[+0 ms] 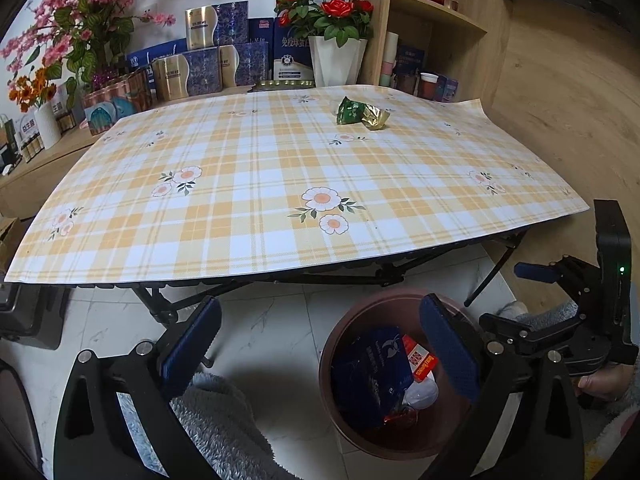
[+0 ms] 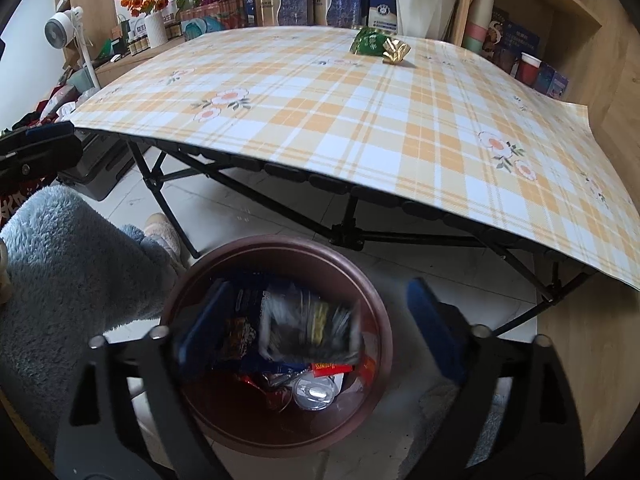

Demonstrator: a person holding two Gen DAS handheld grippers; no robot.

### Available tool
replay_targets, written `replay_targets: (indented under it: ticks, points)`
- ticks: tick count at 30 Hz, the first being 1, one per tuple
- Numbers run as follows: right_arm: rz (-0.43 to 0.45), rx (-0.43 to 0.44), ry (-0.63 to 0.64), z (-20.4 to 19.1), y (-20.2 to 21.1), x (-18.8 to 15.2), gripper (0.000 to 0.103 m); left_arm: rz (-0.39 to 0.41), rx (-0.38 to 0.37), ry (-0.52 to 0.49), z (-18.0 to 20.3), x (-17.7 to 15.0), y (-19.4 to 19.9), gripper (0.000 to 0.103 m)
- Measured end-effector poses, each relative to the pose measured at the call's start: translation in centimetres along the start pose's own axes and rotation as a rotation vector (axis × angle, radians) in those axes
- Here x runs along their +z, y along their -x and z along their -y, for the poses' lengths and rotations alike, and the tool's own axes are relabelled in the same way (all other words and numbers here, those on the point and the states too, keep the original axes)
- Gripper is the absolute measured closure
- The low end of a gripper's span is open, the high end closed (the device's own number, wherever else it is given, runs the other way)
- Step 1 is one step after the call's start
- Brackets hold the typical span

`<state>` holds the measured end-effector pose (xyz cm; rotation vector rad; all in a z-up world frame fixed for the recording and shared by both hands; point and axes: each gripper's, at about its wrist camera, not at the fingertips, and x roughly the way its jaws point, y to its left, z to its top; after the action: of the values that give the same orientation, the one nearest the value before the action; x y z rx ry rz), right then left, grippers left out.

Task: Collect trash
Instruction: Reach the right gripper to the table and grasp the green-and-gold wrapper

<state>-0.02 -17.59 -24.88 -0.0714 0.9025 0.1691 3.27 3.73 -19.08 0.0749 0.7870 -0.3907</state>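
Observation:
A brown round bin (image 1: 348, 320) (image 2: 280, 246) stands on the tiled floor in front of the table. It holds a blue packet (image 1: 372, 372), a red-and-white wrapper (image 1: 420, 360) and other trash. My right gripper (image 2: 318, 284) hangs open over the bin. A blurred grey-and-yellow packet (image 2: 308, 328) lies between its fingers and touches neither pad. My left gripper (image 1: 318, 304) is open and empty beside the bin. A green wrapper (image 1: 350, 111) (image 2: 368, 42) and a gold wrapper (image 1: 376, 117) (image 2: 396, 50) lie together at the far side of the plaid tablecloth (image 1: 280, 200) (image 2: 360, 120).
Black folding table legs (image 2: 348, 232) stand just behind the bin. Boxes and a white pot of red roses (image 1: 336, 60) line the far edge, with a wooden shelf (image 1: 436, 12) at the right. A fluffy blue-grey garment (image 2: 68, 260) is left of the bin.

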Motion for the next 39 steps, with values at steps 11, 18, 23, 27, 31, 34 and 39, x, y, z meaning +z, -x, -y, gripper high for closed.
replay_targets:
  ticks: [11, 18, 23, 27, 31, 34, 39]
  points:
    - [0.025, -0.002, -0.047, 0.9, 0.5, 0.2, 0.008, 0.026, 0.019, 0.065, -1.2, 0.2, 0.7, 0.006]
    - [0.035, 0.007, -0.072, 1.3, 0.6, 0.3, 0.008, 0.034, 0.024, 0.062, -1.1, 0.4, 0.9, 0.006]
    - [0.044, 0.013, -0.085, 1.4, 0.7, 0.4, 0.008, 0.024, 0.026, 0.092, -1.8, 0.4, 0.6, 0.006]
    - [0.059, 0.013, -0.096, 1.7, 1.0, 0.6, 0.008, 0.017, 0.026, 0.115, -2.2, 0.4, 0.5, 0.006]
    - [0.074, 0.019, -0.119, 2.5, 1.4, 0.9, 0.008, 0.009, 0.029, 0.11, -2.1, 0.6, 0.3, 0.006]
    - [0.075, 0.013, -0.14, 3.4, 1.6, 1.1, 0.007, 0.02, 0.042, 0.108, -2.1, 0.9, 0.5, 0.006]
    - [0.048, 0.011, -0.126, 5.2, 1.4, 3.0, 0.007, 0.032, 0.049, 0.135, -2.9, 2.0, 0.8, 0.006]
